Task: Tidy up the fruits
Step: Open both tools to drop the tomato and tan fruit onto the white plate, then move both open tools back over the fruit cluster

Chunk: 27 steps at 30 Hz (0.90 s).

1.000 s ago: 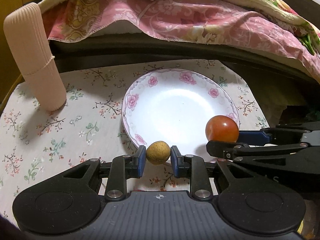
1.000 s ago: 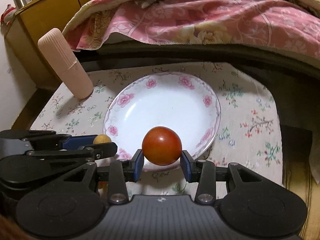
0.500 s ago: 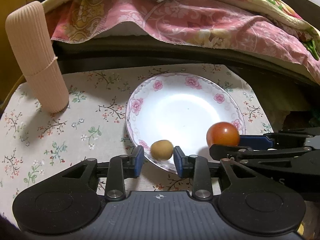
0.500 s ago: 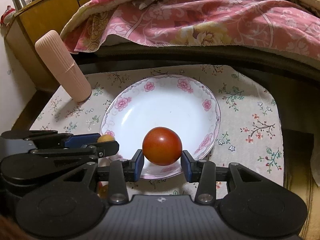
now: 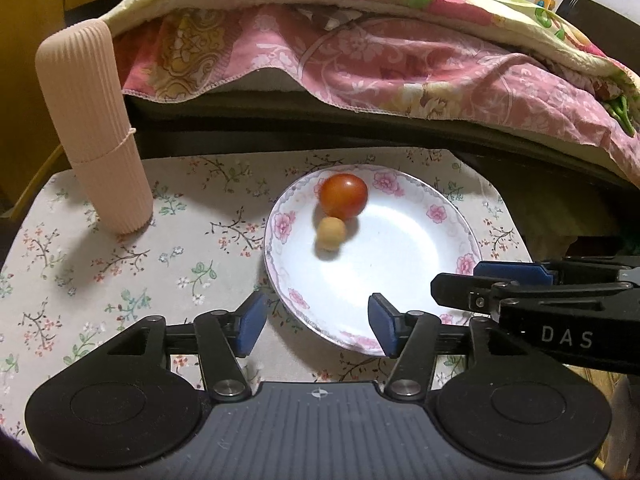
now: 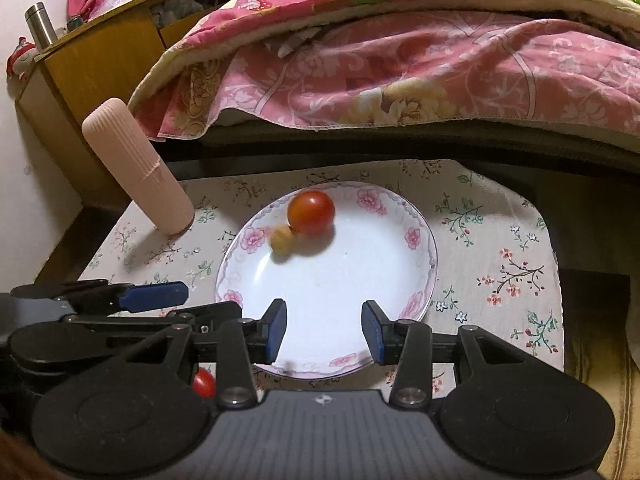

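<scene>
A red tomato and a small tan round fruit lie touching on the far left part of the white flowered plate. Both also show in the right wrist view, the tomato and the tan fruit on the plate. My left gripper is open and empty over the plate's near rim. My right gripper is open and empty over the near part of the plate. A second small red fruit peeks out under the right gripper's left side.
A tall ribbed pink cylinder stands at the table's far left on the floral tablecloth. A pink floral quilt hangs over the bed behind the table. A wooden cabinet stands at the far left.
Both grippers opened and let go of their fruit. The tomato and tan fruit now lie on the plate's far left. Both grippers pulled back toward the near rim.
</scene>
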{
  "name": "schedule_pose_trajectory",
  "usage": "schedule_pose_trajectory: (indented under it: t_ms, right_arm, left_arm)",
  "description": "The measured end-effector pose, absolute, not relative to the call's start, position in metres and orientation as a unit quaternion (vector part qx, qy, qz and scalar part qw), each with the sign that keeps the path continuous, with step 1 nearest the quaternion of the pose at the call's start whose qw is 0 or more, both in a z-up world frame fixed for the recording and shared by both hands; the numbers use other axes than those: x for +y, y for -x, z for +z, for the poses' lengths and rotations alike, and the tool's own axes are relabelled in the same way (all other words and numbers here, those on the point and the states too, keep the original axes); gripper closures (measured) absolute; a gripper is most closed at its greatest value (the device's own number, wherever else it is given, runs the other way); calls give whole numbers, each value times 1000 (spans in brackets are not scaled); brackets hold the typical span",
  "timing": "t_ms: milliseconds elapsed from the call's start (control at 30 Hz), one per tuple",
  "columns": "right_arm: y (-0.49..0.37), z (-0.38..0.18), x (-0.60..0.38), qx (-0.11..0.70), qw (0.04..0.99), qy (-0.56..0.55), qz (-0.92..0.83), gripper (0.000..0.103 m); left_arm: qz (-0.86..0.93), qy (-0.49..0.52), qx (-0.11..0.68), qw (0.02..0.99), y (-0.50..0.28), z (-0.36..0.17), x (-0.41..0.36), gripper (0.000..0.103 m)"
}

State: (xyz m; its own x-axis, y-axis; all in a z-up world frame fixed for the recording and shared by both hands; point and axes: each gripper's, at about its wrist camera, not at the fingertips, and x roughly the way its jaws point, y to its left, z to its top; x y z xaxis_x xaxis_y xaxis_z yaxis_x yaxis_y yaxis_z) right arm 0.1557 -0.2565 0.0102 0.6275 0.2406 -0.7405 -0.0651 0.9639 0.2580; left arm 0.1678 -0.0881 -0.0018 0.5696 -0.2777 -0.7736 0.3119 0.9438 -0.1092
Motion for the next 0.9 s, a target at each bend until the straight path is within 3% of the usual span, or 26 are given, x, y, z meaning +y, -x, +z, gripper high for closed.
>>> schedule_pose_trajectory:
  t_ms: [900]
  right_arm:
    - [-116, -4, -225, 469, 868, -77, 146, 61]
  left_arm:
    - [-176, -41, 471, 863, -121, -13, -30, 27]
